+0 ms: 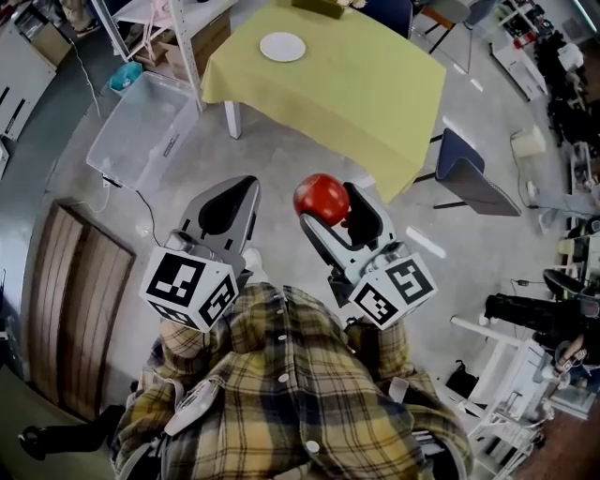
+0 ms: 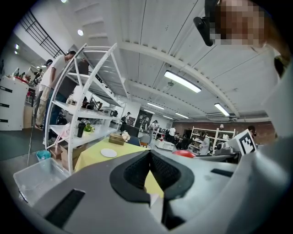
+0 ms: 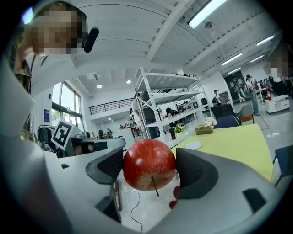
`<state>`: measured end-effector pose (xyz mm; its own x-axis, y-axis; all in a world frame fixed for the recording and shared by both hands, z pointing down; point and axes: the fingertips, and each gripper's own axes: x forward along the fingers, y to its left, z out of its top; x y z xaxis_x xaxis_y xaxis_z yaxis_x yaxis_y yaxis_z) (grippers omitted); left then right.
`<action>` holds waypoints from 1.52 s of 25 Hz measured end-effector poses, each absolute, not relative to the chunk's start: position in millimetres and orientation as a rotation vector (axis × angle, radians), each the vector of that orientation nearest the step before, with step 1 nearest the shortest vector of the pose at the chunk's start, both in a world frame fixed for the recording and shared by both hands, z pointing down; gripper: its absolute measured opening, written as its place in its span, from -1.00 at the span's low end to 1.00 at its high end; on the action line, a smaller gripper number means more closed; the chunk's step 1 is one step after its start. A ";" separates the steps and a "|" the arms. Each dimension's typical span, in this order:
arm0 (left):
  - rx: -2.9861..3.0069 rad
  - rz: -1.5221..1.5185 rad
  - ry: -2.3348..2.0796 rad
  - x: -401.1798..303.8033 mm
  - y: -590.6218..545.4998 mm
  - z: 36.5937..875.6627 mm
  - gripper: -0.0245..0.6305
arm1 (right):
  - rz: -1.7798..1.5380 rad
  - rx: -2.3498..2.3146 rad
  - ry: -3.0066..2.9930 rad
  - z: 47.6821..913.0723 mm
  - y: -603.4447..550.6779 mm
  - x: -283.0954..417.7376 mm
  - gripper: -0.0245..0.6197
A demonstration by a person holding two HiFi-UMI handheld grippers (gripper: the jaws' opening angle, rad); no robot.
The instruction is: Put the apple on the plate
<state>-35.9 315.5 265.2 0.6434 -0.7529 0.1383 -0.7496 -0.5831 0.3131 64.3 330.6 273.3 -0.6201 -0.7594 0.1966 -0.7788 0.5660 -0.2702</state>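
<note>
1. While carried in mid-air, clamped flank to flank between the dark pads of the right gripper: glossy red apple, stem pointing back toward that gripper's camera, filling the gap between the two fingers.
2. Just beside it, on the left: left gripper, clenched tip to tip on nothing, clear of the apple.
3. Below both, grey concrete floor, with open room ahead as far as the table's near edge.
4. On the floor to the left, brown wooden panel; farther along, clear plastic tub, contents not made out, and small teal pail beyond it.
5. To the right, dark blue chair, close by the table's right corner.
6. Ahead, table under a yellow cloth, cloth hanging down over the near edge, one white leg showing at the left.
7. Toward the far side of the cloth, white round plate, cloth showing all around it, well apart from the apple; brown box at the very back edge.
8. Left of the table, white metal shelf rack.
</note>
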 end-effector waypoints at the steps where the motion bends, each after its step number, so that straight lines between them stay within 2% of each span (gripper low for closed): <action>1: 2.525 -0.006 -1.190 -40.2 309.7 266.3 -0.91 | 0.519 1.356 -2.723 273.3 324.1 61.5 0.16; 9: 2.489 0.016 -1.147 -71.1 273.5 281.3 -0.91 | 0.609 1.455 -2.642 286.6 288.6 53.9 0.16; 22: 2.442 0.007 -1.195 -76.6 210.5 290.7 -0.91 | 0.614 1.399 -2.649 293.1 211.7 55.5 0.16; 38: 2.454 -0.072 -1.314 -44.1 84.7 259.0 -0.91 | 0.536 1.300 -2.736 266.3 80.9 88.1 0.16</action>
<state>-44.1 84.7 259.0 0.5674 -0.8145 0.1210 -0.7964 -0.5055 0.3320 88.1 80.9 266.3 -0.6407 -0.7398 0.2054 -0.7626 0.5823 -0.2816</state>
